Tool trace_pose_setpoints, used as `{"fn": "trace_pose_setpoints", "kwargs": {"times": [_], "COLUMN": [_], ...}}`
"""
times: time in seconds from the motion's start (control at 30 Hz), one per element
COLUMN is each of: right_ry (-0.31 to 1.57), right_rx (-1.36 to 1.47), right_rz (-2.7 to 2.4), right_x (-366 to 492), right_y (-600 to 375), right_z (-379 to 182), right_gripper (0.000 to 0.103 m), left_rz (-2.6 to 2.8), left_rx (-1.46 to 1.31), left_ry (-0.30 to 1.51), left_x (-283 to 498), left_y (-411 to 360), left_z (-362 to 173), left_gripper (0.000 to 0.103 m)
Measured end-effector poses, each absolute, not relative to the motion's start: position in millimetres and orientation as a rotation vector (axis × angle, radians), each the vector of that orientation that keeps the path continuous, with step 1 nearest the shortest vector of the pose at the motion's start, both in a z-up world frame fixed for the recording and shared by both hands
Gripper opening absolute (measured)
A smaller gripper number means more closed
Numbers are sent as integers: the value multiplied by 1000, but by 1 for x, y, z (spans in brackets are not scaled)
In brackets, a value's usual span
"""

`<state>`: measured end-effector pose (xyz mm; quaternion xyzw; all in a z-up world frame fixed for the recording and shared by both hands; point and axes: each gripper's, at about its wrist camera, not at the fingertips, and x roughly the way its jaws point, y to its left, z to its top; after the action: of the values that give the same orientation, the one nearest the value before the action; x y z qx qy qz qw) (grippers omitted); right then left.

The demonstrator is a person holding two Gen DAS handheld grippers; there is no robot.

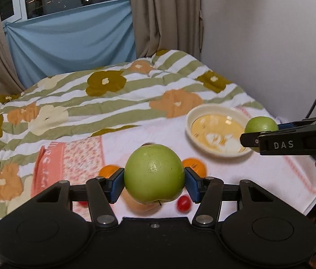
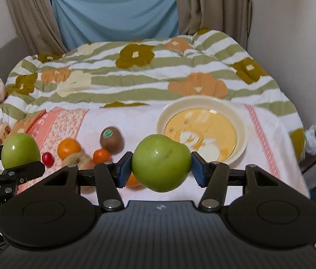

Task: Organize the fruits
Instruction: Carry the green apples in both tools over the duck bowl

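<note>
My left gripper (image 1: 154, 180) is clamped on a green apple (image 1: 154, 173), blue pads touching both sides, apple held up off the towel (image 1: 258, 179). My right gripper (image 2: 161, 164) grips a 2nd green apple (image 2: 161, 162) the same way. Landmark: the cream bowl (image 2: 243, 125). Right apple is just left of bowl and nearer me; left apple farther left. Loose fruit lies left of bowl: kiwi (image 2: 111, 139), oranges (image 2: 69, 148), a red grape (image 2: 47, 158).
</note>
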<state>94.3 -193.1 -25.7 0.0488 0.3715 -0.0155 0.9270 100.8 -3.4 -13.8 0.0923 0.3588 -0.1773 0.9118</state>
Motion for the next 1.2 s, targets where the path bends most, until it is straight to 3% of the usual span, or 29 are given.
{"fn": "trace_pose_setpoints", "kwargs": {"times": [0.53, 1.2], "right_ry": [741, 830], "right_rx": [-5, 38], "right_rz": [97, 142], "right_x": [169, 271], "right_y": [-330, -387], "right_z": [-21, -86], "right_gripper": [70, 70], "left_rz": [-298, -286], "left_rx": [114, 266], "left_ry": [738, 852], "left_x": [162, 281], "left_y": [-139, -221], "left_z": [-23, -127], "left_gripper": [60, 60]}}
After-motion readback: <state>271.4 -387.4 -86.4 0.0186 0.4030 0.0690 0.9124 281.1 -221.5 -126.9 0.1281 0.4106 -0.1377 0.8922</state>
